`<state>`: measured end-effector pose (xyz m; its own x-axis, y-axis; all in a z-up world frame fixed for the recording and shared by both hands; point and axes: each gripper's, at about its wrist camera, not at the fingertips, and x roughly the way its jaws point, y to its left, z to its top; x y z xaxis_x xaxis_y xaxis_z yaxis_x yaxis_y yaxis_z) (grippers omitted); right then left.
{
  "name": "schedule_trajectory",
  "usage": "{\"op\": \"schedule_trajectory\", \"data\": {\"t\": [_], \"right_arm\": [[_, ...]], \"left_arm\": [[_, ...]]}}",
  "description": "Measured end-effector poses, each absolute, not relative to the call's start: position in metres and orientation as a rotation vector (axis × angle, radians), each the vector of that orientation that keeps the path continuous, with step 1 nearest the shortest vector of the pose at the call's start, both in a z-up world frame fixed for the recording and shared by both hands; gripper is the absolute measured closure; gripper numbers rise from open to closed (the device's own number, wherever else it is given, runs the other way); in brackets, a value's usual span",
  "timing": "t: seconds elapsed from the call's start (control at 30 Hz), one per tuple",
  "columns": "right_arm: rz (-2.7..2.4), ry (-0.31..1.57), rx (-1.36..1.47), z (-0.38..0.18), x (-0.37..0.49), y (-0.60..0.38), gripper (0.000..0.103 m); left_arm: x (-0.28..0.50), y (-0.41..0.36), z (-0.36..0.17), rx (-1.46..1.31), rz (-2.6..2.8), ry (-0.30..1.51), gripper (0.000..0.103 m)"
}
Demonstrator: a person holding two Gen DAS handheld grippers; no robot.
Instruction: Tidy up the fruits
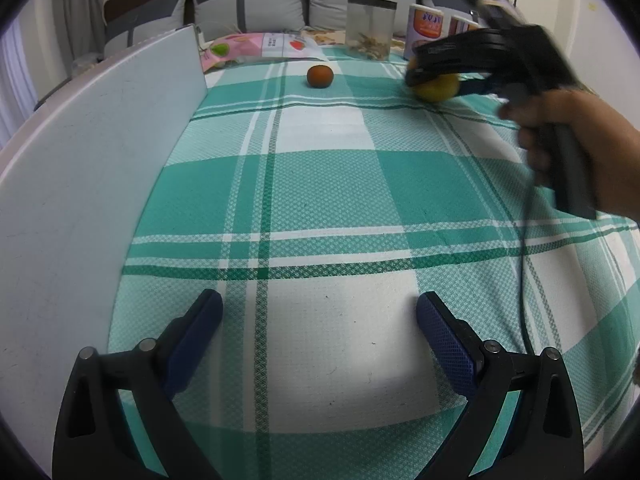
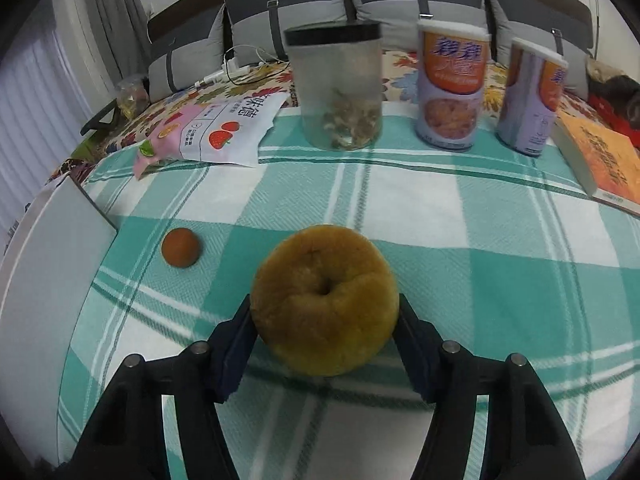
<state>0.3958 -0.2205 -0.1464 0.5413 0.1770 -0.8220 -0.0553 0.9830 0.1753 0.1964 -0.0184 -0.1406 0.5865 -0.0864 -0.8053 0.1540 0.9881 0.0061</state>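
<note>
1. The right hand-held gripper (image 2: 325,332) has its blue pads pressed against both sides of a large yellow-brown fruit (image 2: 324,300); its jaws are closed on the fruit, which fills the gap between them, dimple facing the camera.
2. In the left wrist view the same gripper, blurred, sits at about 2 o'clock with the fruit showing below its jaws, and a person's hand (image 1: 576,148) wraps the handle.
3. The left hand-held gripper (image 1: 320,336) is open, its two pads well apart, with only the green-and-white checked cloth (image 1: 320,184) between them.
4. A small orange-red fruit (image 2: 180,247) lies on the cloth at about 10 o'clock from the large fruit, apart from it and near the corner of a white board (image 2: 52,264).
5. Along the far edge of the cloth, at 12 o'clock, stands a clear jar with a dark lid (image 2: 336,88); two lilac cans (image 2: 450,84) stand upright at 1 o'clock.
6. A pink-and-white snack bag (image 2: 212,132) lies flat at 11 o'clock, and an orange book (image 2: 600,160) lies at 2 o'clock.
7. Grey cushions (image 2: 256,36) line the back.
</note>
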Motion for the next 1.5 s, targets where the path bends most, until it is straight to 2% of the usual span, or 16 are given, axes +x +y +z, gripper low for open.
{"op": "schedule_trajectory", "data": {"t": [0.3, 0.53, 0.57, 0.6, 0.67, 0.73, 0.97, 1.2, 1.23, 1.27, 1.3, 1.33, 1.5], "right_arm": [[0.206, 1.103, -0.042, -0.107, 0.231, -0.272, 0.039], [0.158, 1.074, -0.032, -0.135, 0.142, -0.281, 0.037], [0.143, 1.051, -0.025, -0.137, 0.137, -0.281, 0.034], [0.128, 1.026, -0.019, -0.138, 0.132, -0.281, 0.021], [0.104, 1.001, -0.011, -0.14, 0.128, -0.282, 0.0], [0.083, 1.008, -0.005, -0.144, 0.125, -0.283, 0.0], [0.078, 1.017, -0.038, -0.154, 0.123, -0.279, 0.0], [0.076, 1.016, -0.039, -0.154, 0.123, -0.28, 0.0], [0.076, 1.016, -0.039, -0.154, 0.123, -0.28, 0.0], [0.075, 1.016, -0.039, -0.154, 0.123, -0.28, 0.0], [0.075, 1.016, -0.039, -0.154, 0.123, -0.28, 0.0], [0.076, 1.016, -0.039, -0.154, 0.123, -0.28, 0.0], [0.076, 1.016, -0.039, -0.154, 0.124, -0.28, 0.0]], "left_arm": [[0.197, -0.019, -0.141, 0.079, -0.14, 0.934, 0.004], [0.196, -0.018, -0.141, 0.082, -0.138, 0.935, 0.004], [0.197, -0.018, -0.141, 0.08, -0.139, 0.935, 0.004], [0.196, -0.018, -0.141, 0.079, -0.14, 0.935, 0.004], [0.197, -0.018, -0.14, 0.076, -0.144, 0.941, 0.004], [0.207, -0.018, -0.137, 0.063, -0.168, 0.956, 0.005], [0.326, -0.041, -0.118, 0.024, -0.173, 0.922, 0.006], [0.428, -0.053, -0.132, -0.035, -0.125, 0.904, 0.008], [0.435, -0.054, -0.134, -0.041, -0.122, 0.892, 0.015], [0.441, -0.053, -0.136, -0.048, -0.13, 0.881, 0.025], [0.444, -0.053, -0.137, -0.048, -0.13, 0.885, 0.057], [0.448, -0.054, -0.138, -0.033, -0.118, 0.882, 0.072], [0.422, -0.053, -0.125, -0.015, -0.153, 0.859, 0.074]]}}
